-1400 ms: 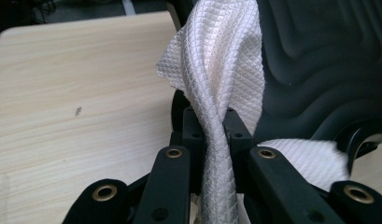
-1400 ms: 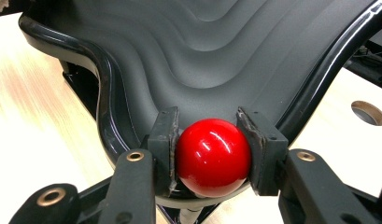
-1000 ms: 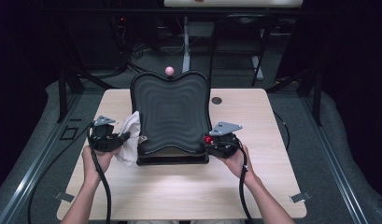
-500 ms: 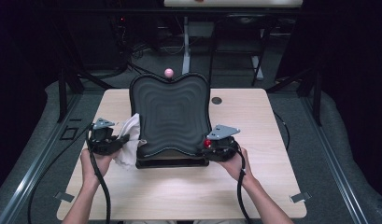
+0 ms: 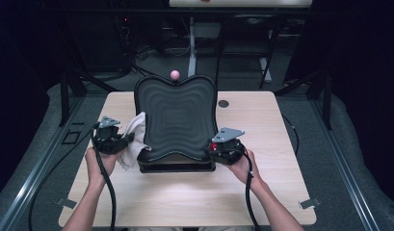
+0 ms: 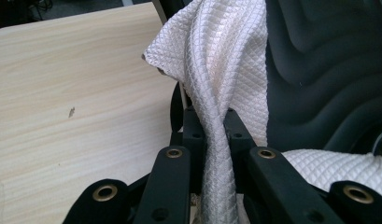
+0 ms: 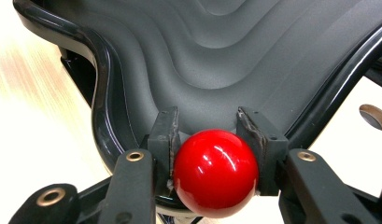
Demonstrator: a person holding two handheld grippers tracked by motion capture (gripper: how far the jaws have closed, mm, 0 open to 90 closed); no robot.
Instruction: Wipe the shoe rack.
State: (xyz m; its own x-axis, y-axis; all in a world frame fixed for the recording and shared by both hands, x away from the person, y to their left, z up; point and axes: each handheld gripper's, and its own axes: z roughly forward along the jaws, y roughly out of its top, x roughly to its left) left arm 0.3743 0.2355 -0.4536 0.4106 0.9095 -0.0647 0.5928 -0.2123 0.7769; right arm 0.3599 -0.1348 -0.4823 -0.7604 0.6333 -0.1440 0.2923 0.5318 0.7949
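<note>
Both hands have barely shifted since earlier; the right gripper [image 5: 215, 147], its jaws just closing, meets the tray's [image 5: 177, 115] near corner. Left gripper [image 6: 215, 140] clenches a white cloth [image 6: 226, 60] against the tray's side. Right jaws grasp a red ball [image 7: 215, 172] at the tray rim.

Glossy red ball [image 7: 215, 172], white diamond-quilted cloth [image 6: 216, 70], black rippled tray [image 5: 177, 118]
</note>
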